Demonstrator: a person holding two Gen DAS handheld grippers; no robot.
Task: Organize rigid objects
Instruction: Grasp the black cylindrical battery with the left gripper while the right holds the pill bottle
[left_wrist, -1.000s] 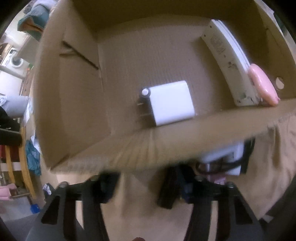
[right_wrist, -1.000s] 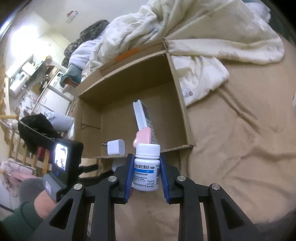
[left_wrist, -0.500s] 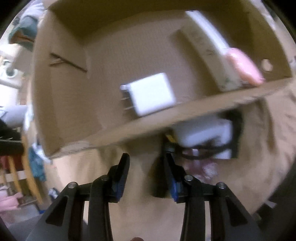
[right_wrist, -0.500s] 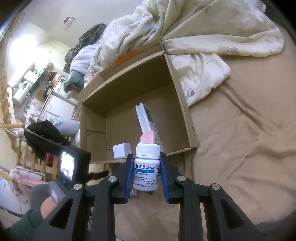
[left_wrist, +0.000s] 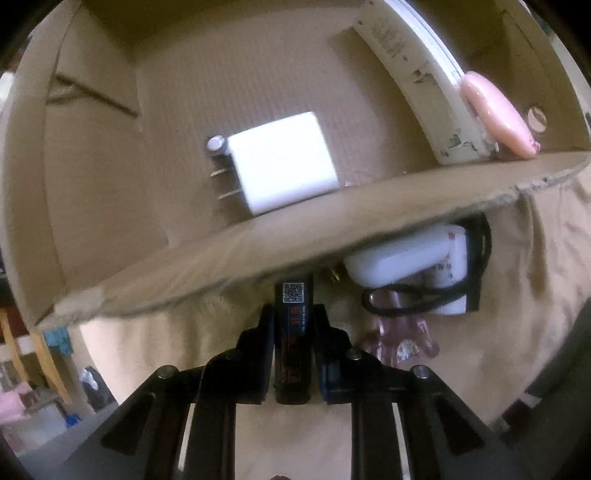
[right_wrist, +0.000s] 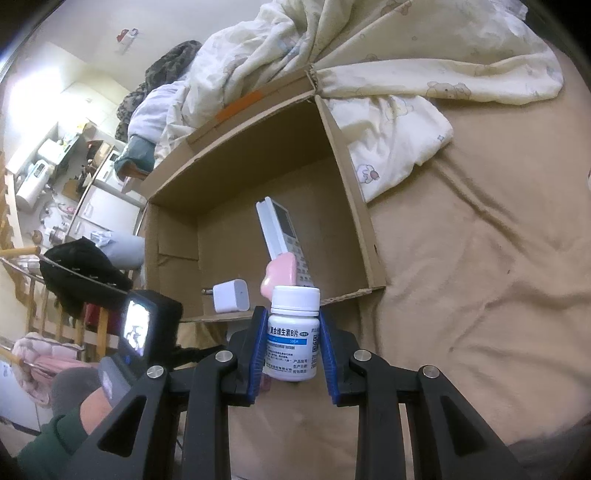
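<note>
Cardboard box (left_wrist: 229, 254) sitting on bed | left gripper (left_wrist: 293, 332) just closing on dark, possibly lighter-like stick (left_wrist: 293, 332) beside its near wall | right gripper (right_wrist: 292, 338) clamping pill bottle (right_wrist: 293, 332) | risk: stick snagging that wall, slipping.

The cardboard box (right_wrist: 354, 206) stands open-topped on the bed (right_wrist: 480, 295), so entry from above is free. Its floor is bare from centre toward 9 o'clock in the left wrist view. A white charger (left_wrist: 280, 162) occupies the middle near the front wall; a remote (left_wrist: 417, 92) and a pink object (left_wrist: 498, 114) line the 2 o'clock side. The front wall (left_wrist: 295, 243) rises between the box floor and the bedsheet. Outside, at 4 o'clock, a white device with black cord (left_wrist: 417, 273) and a clear pink item (left_wrist: 399, 339) crowd the sheet. A quilt (right_wrist: 388, 55) presses against the far corner.
</note>
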